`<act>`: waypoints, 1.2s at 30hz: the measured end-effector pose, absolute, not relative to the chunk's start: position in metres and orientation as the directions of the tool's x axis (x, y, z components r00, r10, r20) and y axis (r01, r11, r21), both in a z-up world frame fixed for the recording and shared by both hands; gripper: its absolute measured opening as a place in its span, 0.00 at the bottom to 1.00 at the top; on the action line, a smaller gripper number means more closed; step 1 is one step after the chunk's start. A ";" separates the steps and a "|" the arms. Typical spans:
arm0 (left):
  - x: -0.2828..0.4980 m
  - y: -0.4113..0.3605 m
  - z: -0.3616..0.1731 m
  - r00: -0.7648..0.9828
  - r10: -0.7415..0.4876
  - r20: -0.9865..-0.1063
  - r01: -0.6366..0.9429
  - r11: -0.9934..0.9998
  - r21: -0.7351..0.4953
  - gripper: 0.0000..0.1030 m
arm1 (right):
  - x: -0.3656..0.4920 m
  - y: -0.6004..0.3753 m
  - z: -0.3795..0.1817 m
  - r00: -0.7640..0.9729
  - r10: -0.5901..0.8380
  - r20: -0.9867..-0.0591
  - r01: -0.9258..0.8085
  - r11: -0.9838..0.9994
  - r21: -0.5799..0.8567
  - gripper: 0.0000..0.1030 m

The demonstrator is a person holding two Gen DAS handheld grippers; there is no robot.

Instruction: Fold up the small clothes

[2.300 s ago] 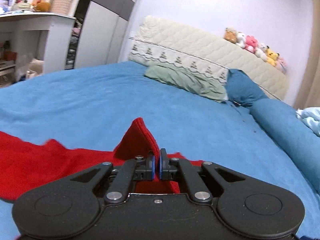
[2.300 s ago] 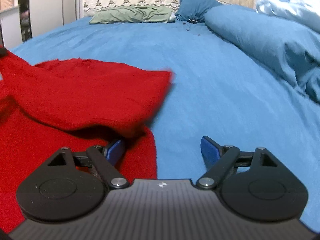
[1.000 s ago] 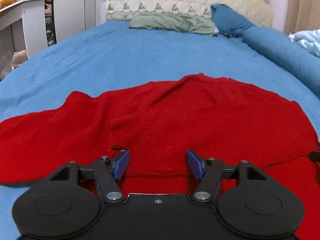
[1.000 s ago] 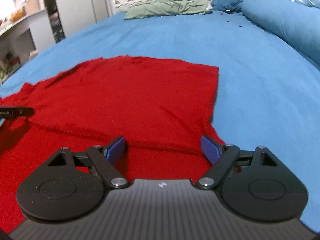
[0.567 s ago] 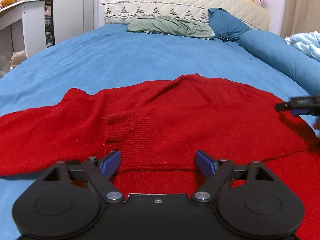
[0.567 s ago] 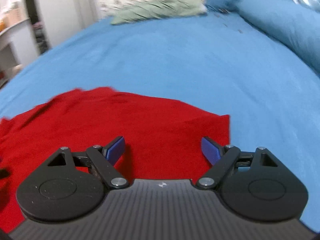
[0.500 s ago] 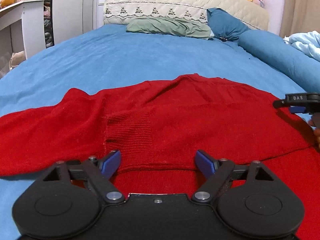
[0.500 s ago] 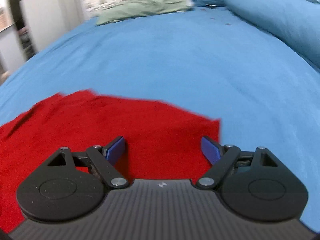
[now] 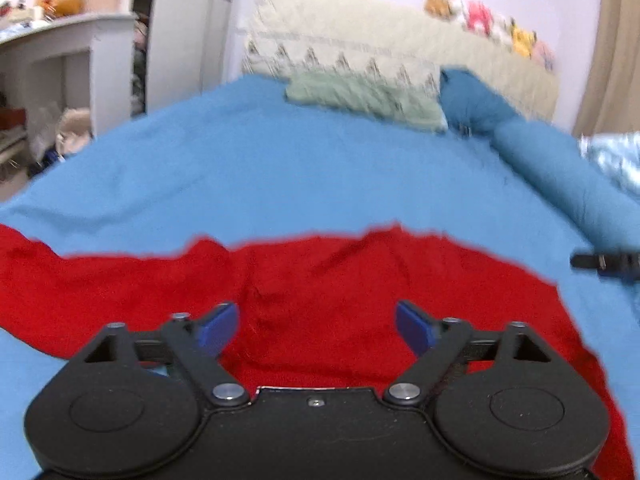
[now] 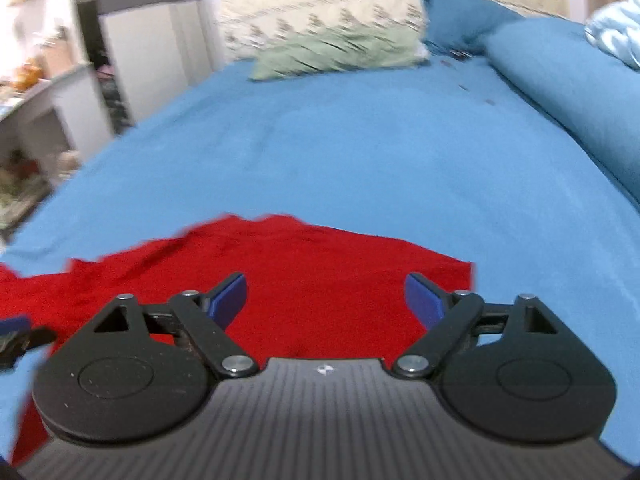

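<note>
red sweater [image 9: 340,304] lies spread on the blue bed sheet [image 9: 280,176], partly folded by the look of it: a layer sits doubled over the body, and one sleeve trails off toward the left edge in the left wrist view. both views are motion-blurred, so fine edges are uncertain.

left gripper [image 9: 316,326]: jaws spread wide, nothing between them, hovering over the middle of the garment. right gripper [image 10: 326,300]: jaws also spread and empty, above the sweater's right part, near its far right corner. its tip shows at the right edge of the left wrist view, above the sheet just off the cloth edge.

judgement: between folds, no cloth in hand. the loose left sleeve looks like the unfinished part.

next move calls for: pick an edge or the sleeve cuff, bring the jaws down low enough to catch the knit alone and not the sheet under it, close, then carry it across the body. soft knit will likely sag and drag, so both ends want support.

background: green pillow [image 9: 364,100], quilted headboard [image 9: 360,56], plush toys on top.
</note>
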State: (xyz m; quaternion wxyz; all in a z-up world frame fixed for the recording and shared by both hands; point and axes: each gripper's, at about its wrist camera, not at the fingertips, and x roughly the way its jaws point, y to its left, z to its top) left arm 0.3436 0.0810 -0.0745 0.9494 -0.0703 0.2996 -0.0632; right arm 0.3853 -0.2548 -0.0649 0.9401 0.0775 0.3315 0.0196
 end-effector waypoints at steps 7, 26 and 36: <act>0.336 0.157 -0.019 0.851 -0.063 -0.521 -0.036 0.983 -0.178 1.00 | 0.355 -0.199 -0.029 0.784 0.214 -0.583 -0.122 0.974 0.193 1.00; 0.347 0.374 -0.132 0.767 0.110 -0.633 -0.396 0.856 -0.332 0.91 | 0.366 -0.106 -0.073 0.715 0.304 -0.629 -0.250 0.952 0.176 1.00; 0.379 0.382 -0.150 0.759 0.195 -0.622 -0.436 0.861 -0.263 0.78 | 0.374 -0.100 -0.094 0.708 0.308 -0.635 -0.262 0.950 0.169 1.00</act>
